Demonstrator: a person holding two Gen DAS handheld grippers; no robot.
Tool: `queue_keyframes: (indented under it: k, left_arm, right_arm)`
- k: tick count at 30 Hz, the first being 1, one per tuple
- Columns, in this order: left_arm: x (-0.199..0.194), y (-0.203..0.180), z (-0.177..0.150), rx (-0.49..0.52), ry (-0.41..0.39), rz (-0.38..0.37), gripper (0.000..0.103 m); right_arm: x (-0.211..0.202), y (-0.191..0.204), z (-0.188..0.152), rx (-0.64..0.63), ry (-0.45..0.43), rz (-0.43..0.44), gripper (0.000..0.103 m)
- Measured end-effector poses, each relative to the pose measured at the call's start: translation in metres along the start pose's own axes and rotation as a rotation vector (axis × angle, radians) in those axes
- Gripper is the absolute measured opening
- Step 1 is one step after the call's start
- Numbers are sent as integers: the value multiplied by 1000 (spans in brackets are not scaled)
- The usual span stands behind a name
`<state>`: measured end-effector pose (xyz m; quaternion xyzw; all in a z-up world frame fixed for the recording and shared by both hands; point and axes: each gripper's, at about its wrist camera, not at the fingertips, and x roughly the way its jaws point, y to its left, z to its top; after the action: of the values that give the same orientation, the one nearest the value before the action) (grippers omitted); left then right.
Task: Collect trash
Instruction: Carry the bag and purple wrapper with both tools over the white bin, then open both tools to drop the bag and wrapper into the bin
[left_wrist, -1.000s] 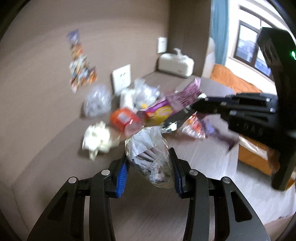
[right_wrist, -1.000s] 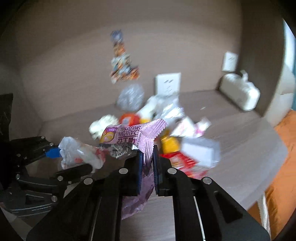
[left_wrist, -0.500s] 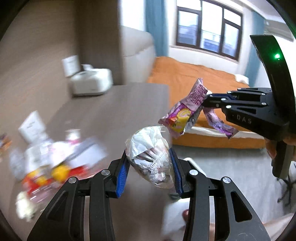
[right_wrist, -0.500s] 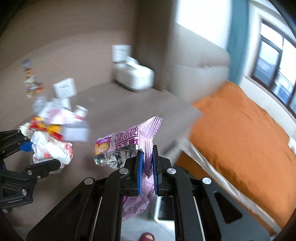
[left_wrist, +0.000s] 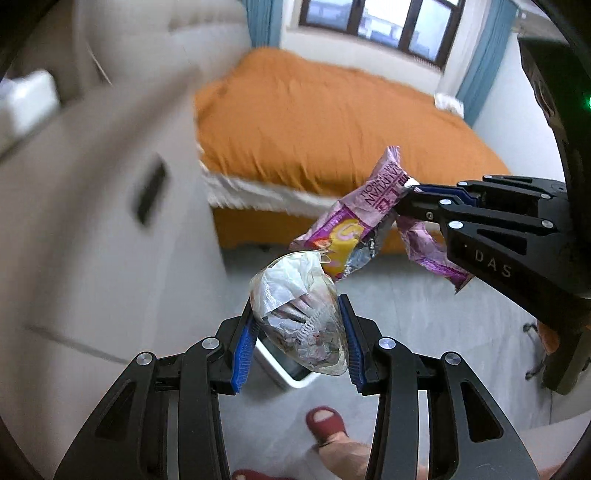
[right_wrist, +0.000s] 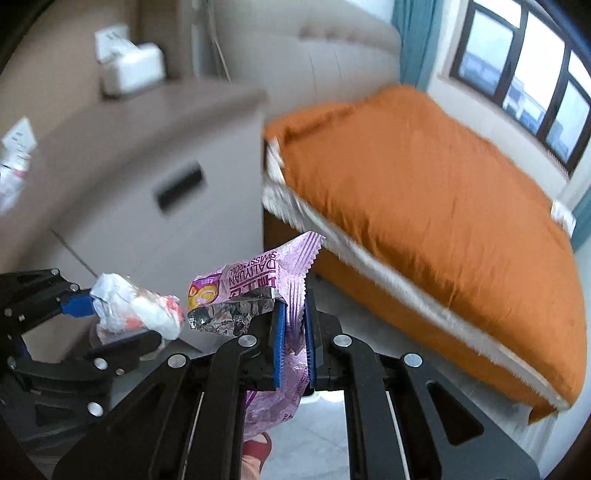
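Note:
My left gripper (left_wrist: 295, 308) is shut on a clear plastic bag (left_wrist: 295, 295) stuffed with crumpled tissue and scraps. My right gripper (right_wrist: 293, 301) is shut on a purple Swiss roll wrapper (right_wrist: 258, 273) with a silver inner side. In the left wrist view the right gripper (left_wrist: 410, 195) comes in from the right, with the wrapper (left_wrist: 354, 221) hanging just above the bag. In the right wrist view the left gripper (right_wrist: 79, 306) and its bag (right_wrist: 136, 310) are at the left. A white-rimmed bin (left_wrist: 291, 374) shows on the floor right under the bag, mostly hidden.
A bed with an orange cover (left_wrist: 332, 122) fills the far side. A beige cabinet (right_wrist: 147, 221) with a dark handle slot stands at the left, a white tissue box (right_wrist: 129, 70) on its top. A person's foot in a red slipper (left_wrist: 327, 419) is on the grey floor.
Both grippers have swung away from the trash pile on the tabletop and dipped toward the floor by the bed. Each keeps its hold; the bin has come into view below.

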<state>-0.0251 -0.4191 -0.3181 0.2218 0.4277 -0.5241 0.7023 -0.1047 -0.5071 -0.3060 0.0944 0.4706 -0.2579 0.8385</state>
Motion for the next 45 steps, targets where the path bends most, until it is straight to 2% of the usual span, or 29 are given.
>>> queue_keyframes:
  k: [4, 9, 15, 16, 17, 18, 19, 20, 23, 27, 33, 36, 39, 45]
  left_arm:
    - [93, -5, -22, -10, 79, -42, 41]
    - [198, -10, -53, 22, 149, -50, 41]
    - [277, 4, -98, -8, 209, -44, 42]
    - [288, 7, -102, -17, 221, -49, 42]
    - [299, 8, -109, -27, 232, -55, 46]
    - [310, 10, -116, -45, 252, -67, 69]
    - [316, 12, -120, -57, 263, -71, 87]
    - [322, 14, -124, -66, 260, -64, 98]
    - [340, 17, -127, -49, 267, -40, 98]
    - [332, 16, -123, -44, 268, -16, 98]
    - [285, 13, -104, -17, 246, 27, 98]
    - [251, 9, -86, -35, 217, 32, 98]
    - [207, 2, -67, -44, 167, 48, 98]
    - [100, 0, -30, -66, 37, 73, 98]
  right_arm:
    - [81, -16, -31, 33, 68, 19, 11]
    - [183, -25, -74, 74, 148, 59, 11]
    - [274, -20, -119, 70, 214, 95, 11]
    - [288, -17, -126, 55, 224, 111, 17]
    - [297, -13, -131, 36, 233, 127, 27]
    - [306, -9, -136, 17, 245, 141, 68]
    - [314, -5, -142, -8, 247, 157, 95]
    - [318, -4, -145, -22, 242, 167, 98]
    - [327, 1, -151, -79, 261, 170, 98]
    - [311, -3, -143, -67, 251, 160, 98]
    - [261, -15, -111, -55, 213, 137, 98]
    - [231, -23, -87, -46, 185, 134, 98]
    - [184, -20, -64, -41, 130, 112, 98]
    - [86, -21, -14, -26, -2, 97, 98]
